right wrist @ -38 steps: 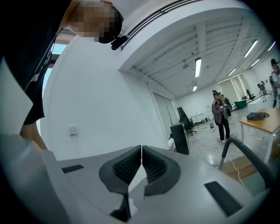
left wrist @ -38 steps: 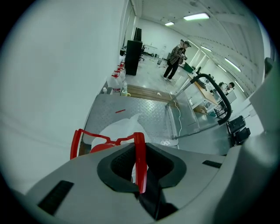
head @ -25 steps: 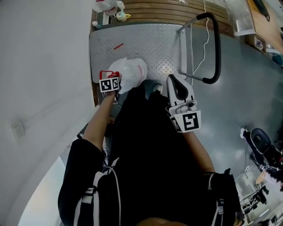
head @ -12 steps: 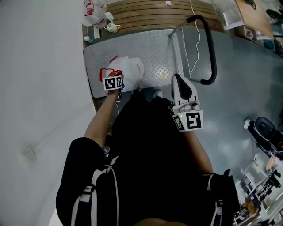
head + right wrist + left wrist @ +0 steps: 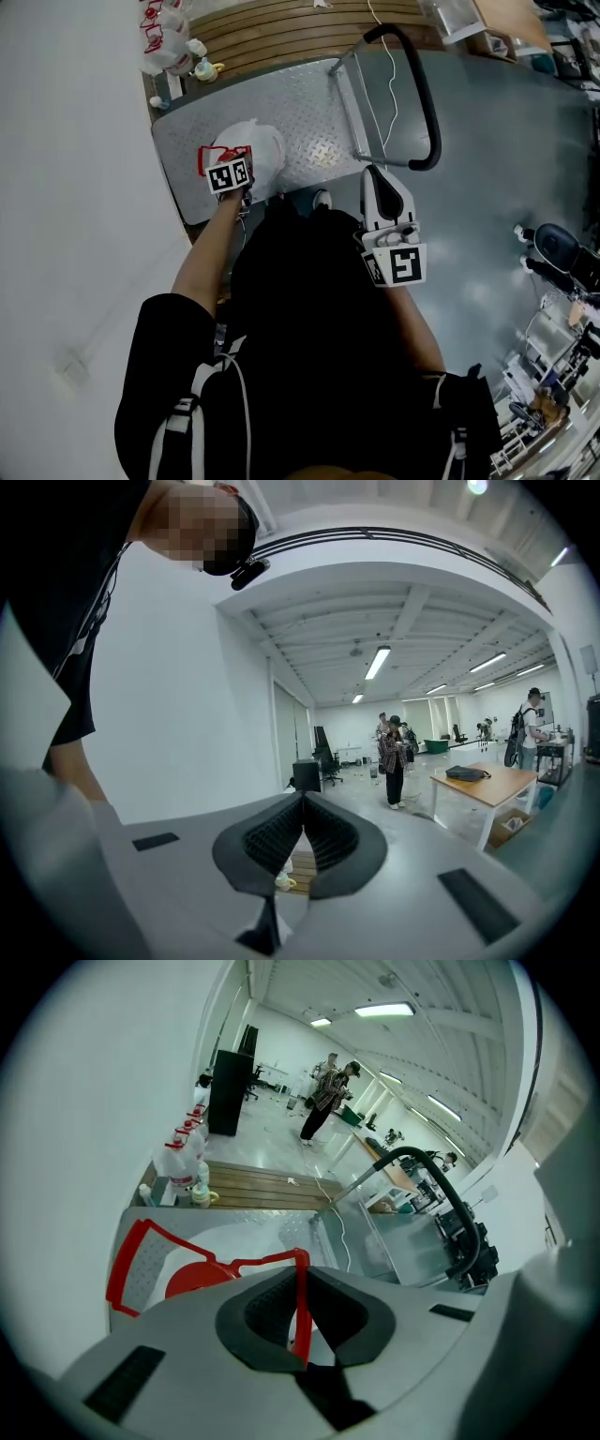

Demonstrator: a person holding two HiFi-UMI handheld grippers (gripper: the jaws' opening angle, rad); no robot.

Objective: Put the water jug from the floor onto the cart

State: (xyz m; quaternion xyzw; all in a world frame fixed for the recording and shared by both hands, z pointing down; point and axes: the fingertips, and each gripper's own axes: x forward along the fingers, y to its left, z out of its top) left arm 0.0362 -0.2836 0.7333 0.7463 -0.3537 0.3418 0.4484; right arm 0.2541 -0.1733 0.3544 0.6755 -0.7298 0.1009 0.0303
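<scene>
We are gripping the water jug (image 5: 258, 145) with our left tongs (image 5: 302, 1281), which have just been closing. Their dark pads are now pressing from both sides on the thin red handle (image 5: 301, 1314) that is looping up from the jug's red cap. The jug is sitting on the cart (image 5: 309, 103), at the near left part of its ridged metal deck and close to the edge nearest us. The head view is not showing whether its full weight is resting there. The left tongs are pointing steeply down at the cart's deck.

We are holding our right tongs (image 5: 302, 803) off the near right side of the cart, just short of its black push bar (image 5: 424, 94). They are pointing almost level, with their pads meeting and nothing between them.

Beyond the far edge of the cart, a slatted wooden platform (image 5: 281, 23) is lying on the floor. More bottles (image 5: 159, 37) are standing by the cart's far left corner. Well past the cart, a person (image 5: 394, 761) is standing in the open room near a wooden worktop (image 5: 492, 785).
</scene>
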